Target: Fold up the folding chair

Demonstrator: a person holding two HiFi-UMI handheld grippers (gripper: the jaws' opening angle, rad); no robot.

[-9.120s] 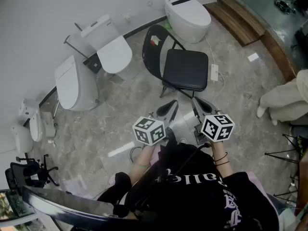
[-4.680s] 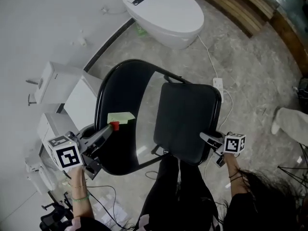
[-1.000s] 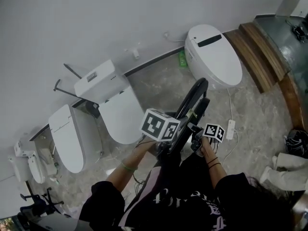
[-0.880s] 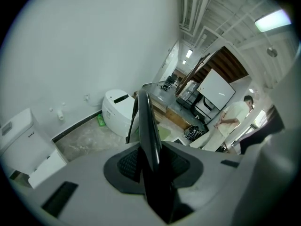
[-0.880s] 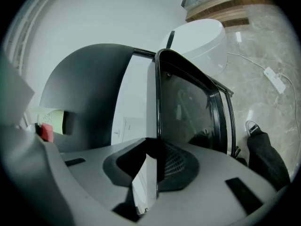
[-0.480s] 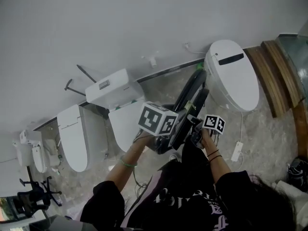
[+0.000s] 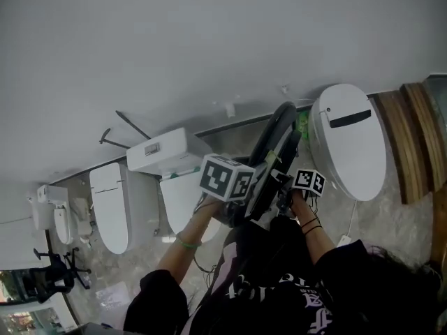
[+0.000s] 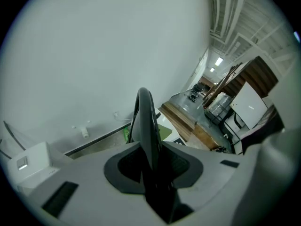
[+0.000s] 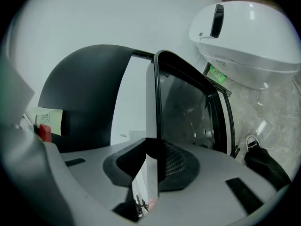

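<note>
At frame centre the folding chair [image 7: 274, 139] stands between the left toilet [image 7: 167, 158] and the right toilet [image 7: 349, 152], with the wall [image 7: 209, 33] behind.

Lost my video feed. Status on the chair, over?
Left gripper shut on folding chair, backrest edge. Right gripper shut on its seat edge. Chair folded flat, held up. Toilet close beside it.

You're in a black top [image 7: 279, 292] with white lettering, green band [image 7: 184, 242] on the left wrist, dark bands [image 7: 311, 225] on the right. Left tool [image 8: 152, 163] and right tool [image 9: 157, 166] are grey, with black-and-white marker cubes [image 7: 227, 178].
</note>
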